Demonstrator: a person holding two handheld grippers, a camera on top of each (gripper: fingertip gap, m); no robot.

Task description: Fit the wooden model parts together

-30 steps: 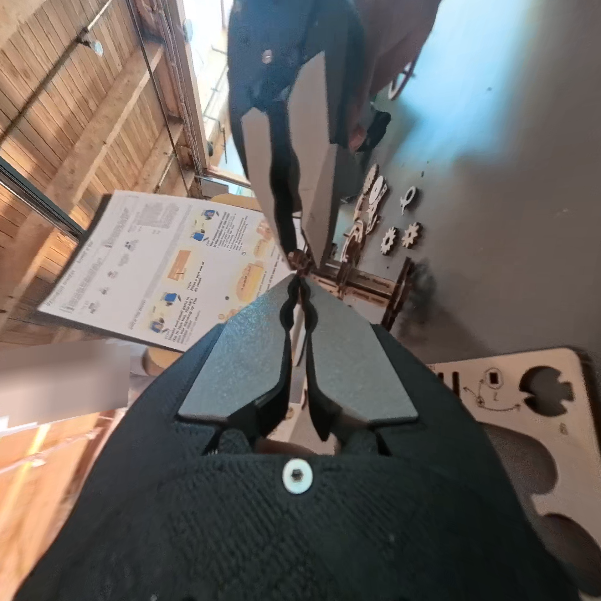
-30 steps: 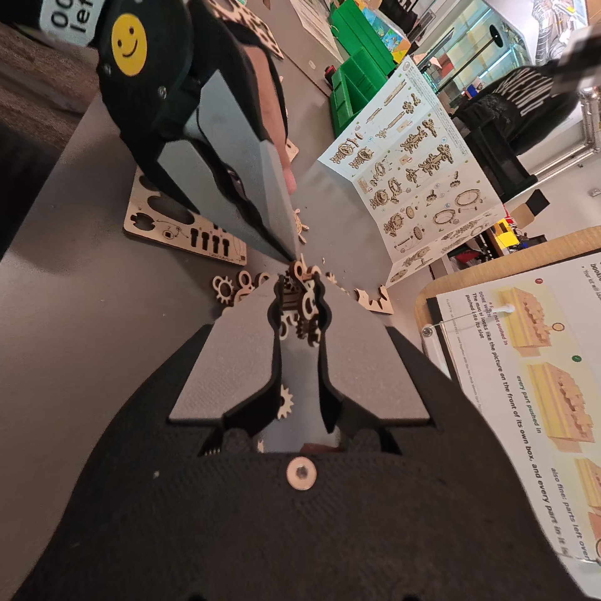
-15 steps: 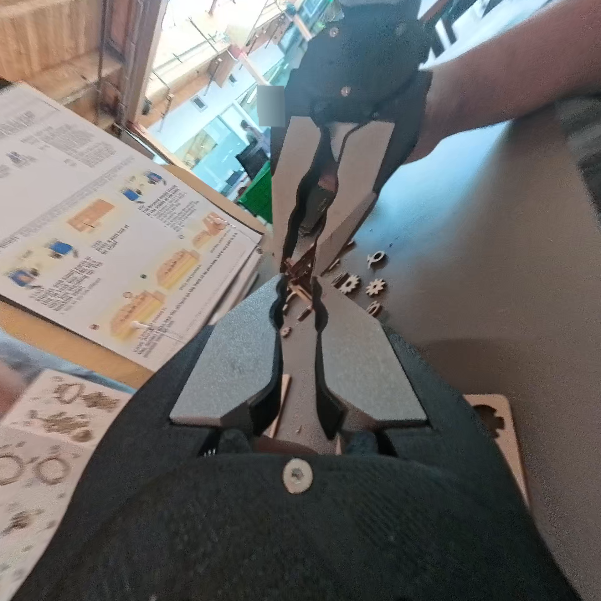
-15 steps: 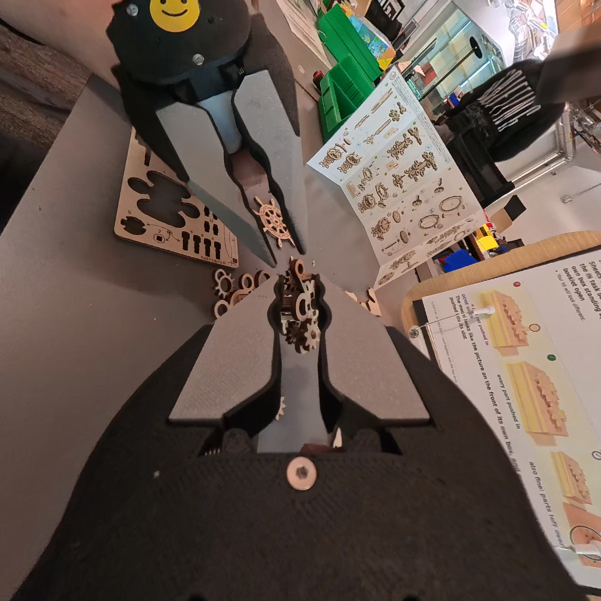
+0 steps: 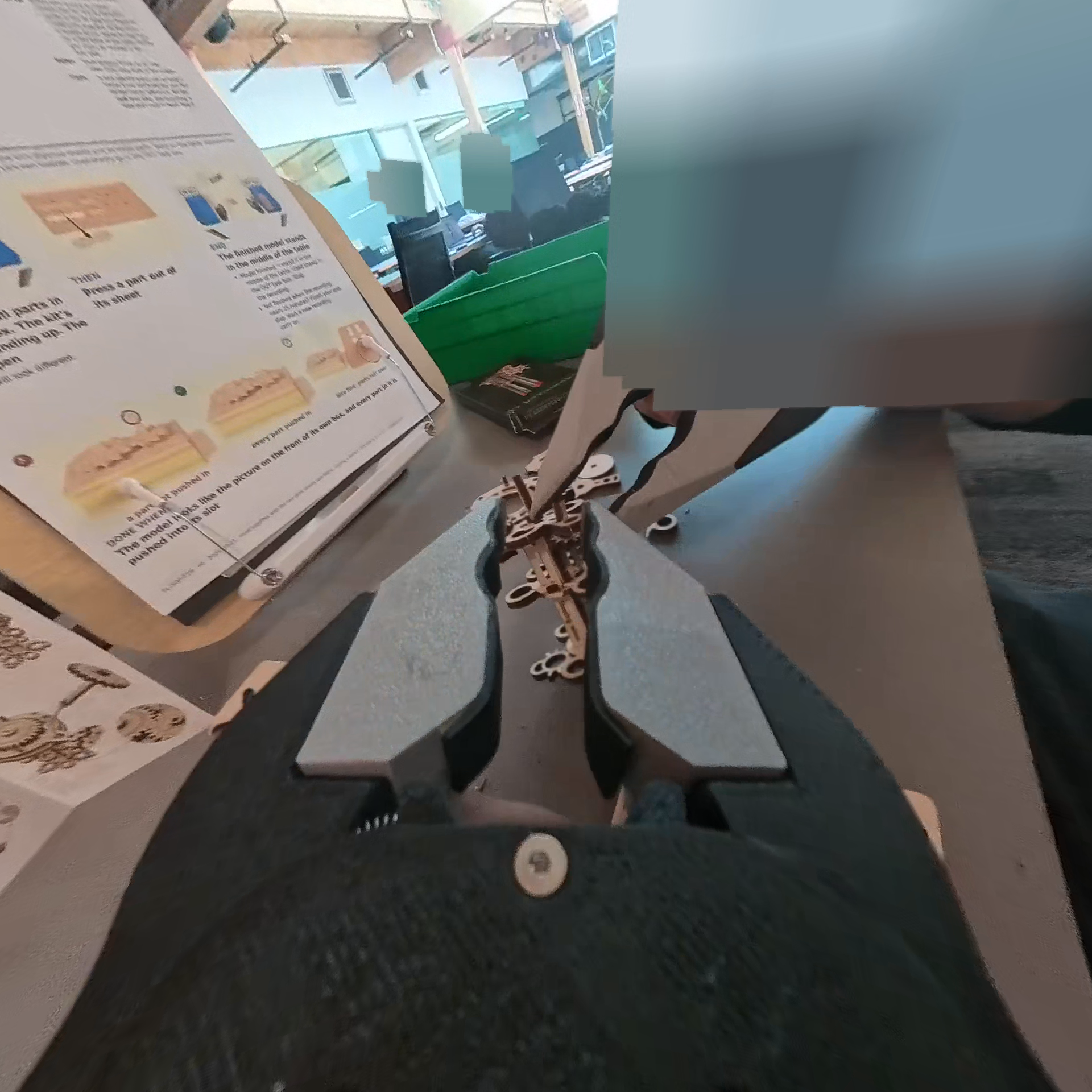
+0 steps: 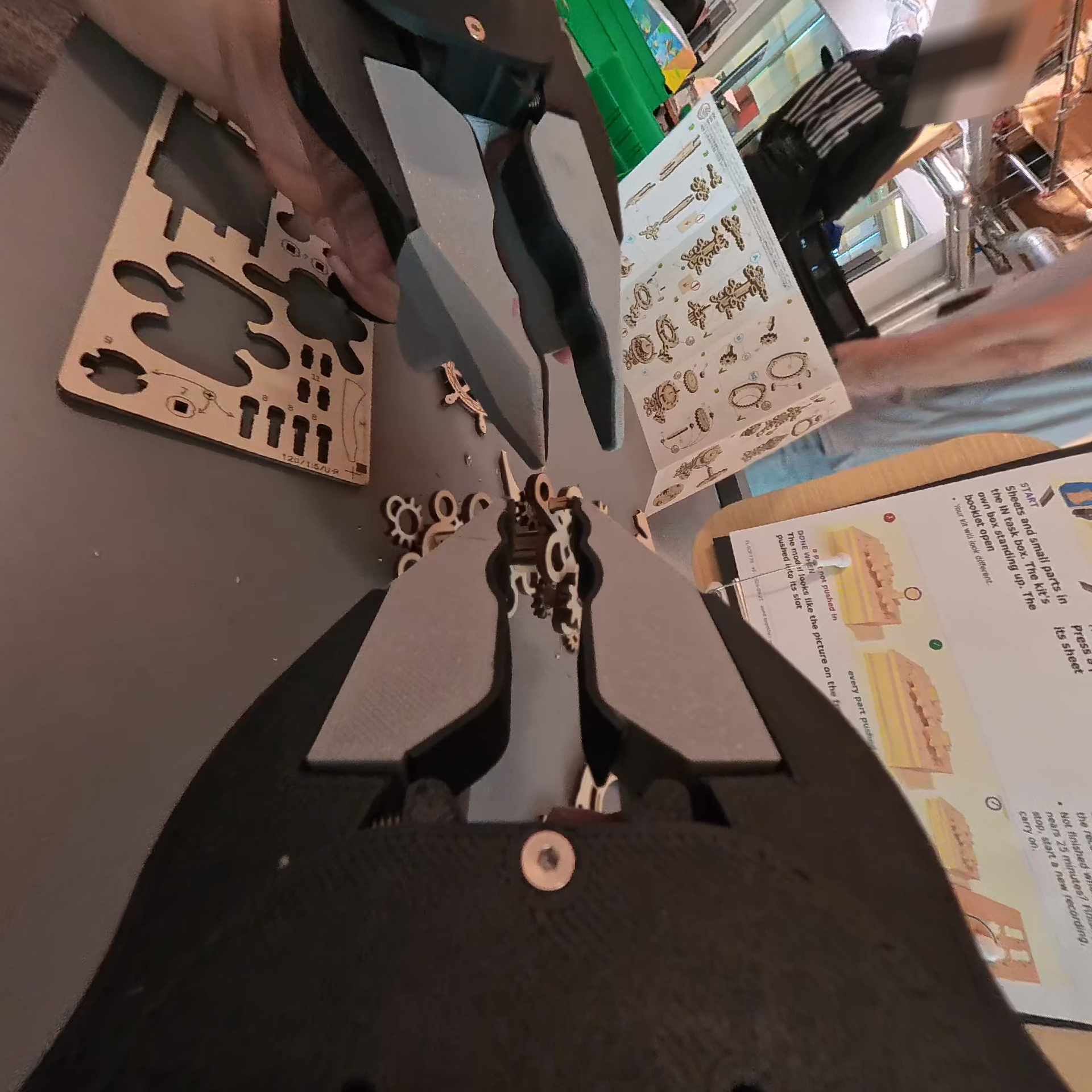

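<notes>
A partly built wooden model point(image 6: 546, 561) of gears and slotted plates sits between my right gripper's fingertips; my right gripper point(image 6: 542, 511) is shut on it just above the grey table. In the left wrist view the model point(image 5: 549, 567) shows through the gap of my left gripper point(image 5: 542, 509), which is open and empty. In the right wrist view the left gripper point(image 6: 570, 452) points down at the model's far end, with its tips just short of it. One right finger point(image 5: 570, 437) reaches the model's top.
A punched-out plywood sheet point(image 6: 195, 331) lies at the left. Loose gears point(image 6: 405, 520) and a ship's-wheel piece point(image 6: 464, 393) lie by the model. A folded leaflet point(image 6: 727, 307) stands behind. An instruction board point(image 5: 177, 354), green bins point(image 5: 514, 319) and a black box point(image 5: 520, 390) stand nearby. My left and right fingertips are right by each other.
My left gripper, shut tip to tip with the right a second ago, has opened, pulled back and swung round to face the model. My right gripper has kept hold of the model.
</notes>
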